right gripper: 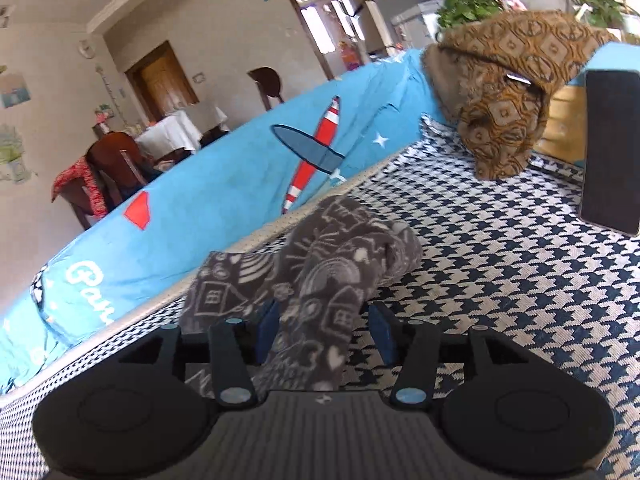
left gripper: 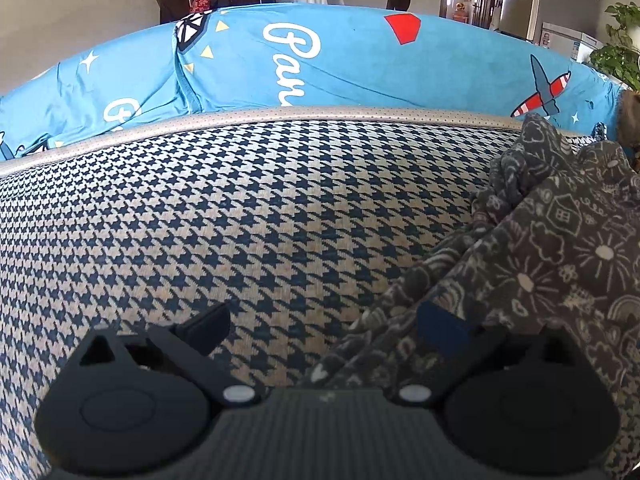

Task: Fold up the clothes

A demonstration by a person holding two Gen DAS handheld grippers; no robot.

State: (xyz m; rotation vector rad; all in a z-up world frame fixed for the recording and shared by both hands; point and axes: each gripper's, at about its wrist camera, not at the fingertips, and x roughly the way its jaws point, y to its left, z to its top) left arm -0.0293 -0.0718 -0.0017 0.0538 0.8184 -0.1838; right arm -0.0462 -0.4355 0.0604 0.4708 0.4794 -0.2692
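Both tongs gaping: left tongs (left gripper: pixel 322 330) beside rumpled grey cloth (left gripper: pixel 560 248), right tongs (right gripper: pixel 326 328) straddling it, probably lining up a grab.

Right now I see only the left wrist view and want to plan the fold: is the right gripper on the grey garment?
Observer: The right gripper straddles one end of the garment, with its jaws open and not clamped.
Operator: What lies past the garment on that side?
Observer: A brown cloth is heaped at the far end, apart from the garment.
Operator: Anything else nearby?
Observer: A dark slab stands upright at the right edge of that view.
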